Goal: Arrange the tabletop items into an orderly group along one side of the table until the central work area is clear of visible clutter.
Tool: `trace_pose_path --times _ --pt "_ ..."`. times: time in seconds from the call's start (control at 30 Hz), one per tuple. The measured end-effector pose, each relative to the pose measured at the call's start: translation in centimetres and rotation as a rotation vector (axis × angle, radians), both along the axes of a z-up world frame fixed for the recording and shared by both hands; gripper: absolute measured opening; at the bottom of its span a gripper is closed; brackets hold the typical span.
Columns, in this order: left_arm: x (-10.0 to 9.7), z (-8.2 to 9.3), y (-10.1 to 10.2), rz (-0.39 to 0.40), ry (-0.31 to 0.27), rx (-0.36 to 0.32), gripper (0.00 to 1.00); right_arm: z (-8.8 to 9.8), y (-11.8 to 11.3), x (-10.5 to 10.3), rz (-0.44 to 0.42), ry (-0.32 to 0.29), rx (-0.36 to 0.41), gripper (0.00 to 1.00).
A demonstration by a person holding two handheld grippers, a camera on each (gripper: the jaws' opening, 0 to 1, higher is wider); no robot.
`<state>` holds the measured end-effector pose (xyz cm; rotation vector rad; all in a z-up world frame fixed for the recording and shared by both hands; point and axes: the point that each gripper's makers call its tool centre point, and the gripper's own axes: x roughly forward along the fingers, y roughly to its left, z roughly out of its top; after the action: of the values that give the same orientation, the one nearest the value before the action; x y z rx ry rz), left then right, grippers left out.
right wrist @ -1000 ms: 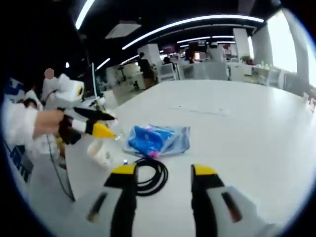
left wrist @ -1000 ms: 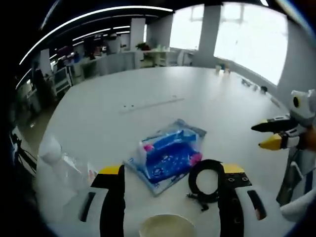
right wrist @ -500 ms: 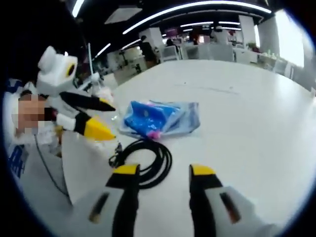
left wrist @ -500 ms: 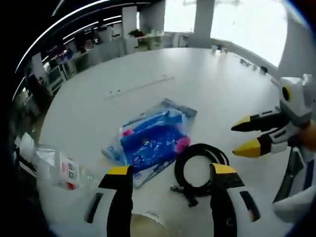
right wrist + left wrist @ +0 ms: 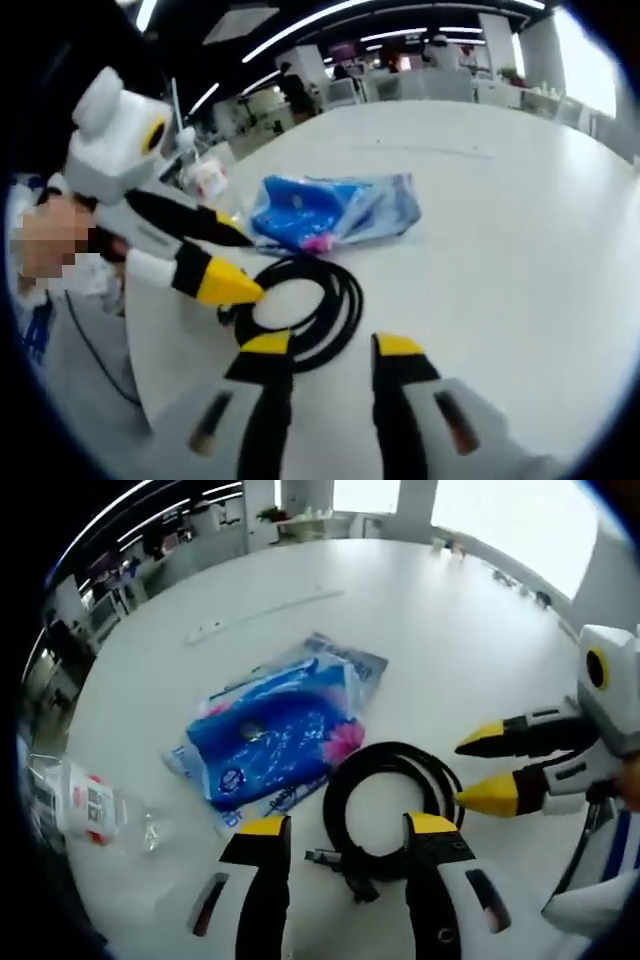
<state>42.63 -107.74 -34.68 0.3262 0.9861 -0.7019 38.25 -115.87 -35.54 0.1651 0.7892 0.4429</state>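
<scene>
3 items, a coiled black cable (image 5: pixel 390 805), a blue plastic packet (image 5: pixel 275 730) and a clear bottle (image 5: pixel 95 810), lie ungrouped on the white counter (image 5: pixel 450 650); both tools, left (image 5: pixel 340 830) and right (image 5: pixel 330 348), gape empty over the cable.

Open-plan office, large white table (image 5: pixel 430 630), rows of desks (image 5: pixel 420 85) behind, ceiling strip lights (image 5: pixel 300 20), bright windows (image 5: pixel 510 520) along one wall.

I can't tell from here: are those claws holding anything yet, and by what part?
Nothing is held. Both grippers, left and right, hover with open jaws over the black cable, gripping nothing.
</scene>
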Motion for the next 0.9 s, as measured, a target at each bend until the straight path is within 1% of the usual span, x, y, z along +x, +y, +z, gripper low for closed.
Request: trace_pose_path --times 0.13,0.23,0.3,0.37,0.57,0.6,0.67,0.73,0.83,0.9 --pt "-0.3 -0.7 0.1 0.016 0.025 0.018 0.36 -0.2 0.2 0.0 -0.018 -0.002 0.019 0.23" --pt "-0.5 -1.1 0.0 0.030 0.038 0.021 0.35 -0.3 1.0 0.0 -0.018 0.007 0.072 0.19" --pt "-0.6 -1.3 0.0 0.035 0.046 0.029 0.33 -0.5 1.2 -0.1 -0.017 0.012 0.072 0.17" --pt "-0.7 -1.8 -0.1 0.047 0.066 0.036 0.30 -0.7 1.2 -0.2 -0.024 0.018 0.068 0.17" --pt "-0.6 -1.7 -0.1 0.063 0.053 0.047 0.25 -0.8 1.0 0.1 -0.049 0.017 0.088 0.12" --pt "-0.7 -1.8 0.0 0.067 0.054 0.049 0.23 -0.8 1.0 0.0 -0.048 0.018 0.089 0.09" --pt "-0.6 -1.9 0.3 0.075 0.053 0.057 0.20 -0.8 1.0 0.1 -0.062 0.022 0.100 0.08" --pt "-0.6 -2.1 0.5 0.080 0.051 0.066 0.15 -0.8 1.0 0.0 -0.076 0.031 0.111 0.07" --pt "-0.5 -2.2 0.5 0.085 0.049 0.071 0.15 -0.8 0.9 0.0 -0.095 0.048 0.126 0.06" --pt "-0.4 -2.2 0.6 0.085 0.044 0.078 0.12 -0.8 0.9 0.1 -0.104 0.059 0.132 0.05"
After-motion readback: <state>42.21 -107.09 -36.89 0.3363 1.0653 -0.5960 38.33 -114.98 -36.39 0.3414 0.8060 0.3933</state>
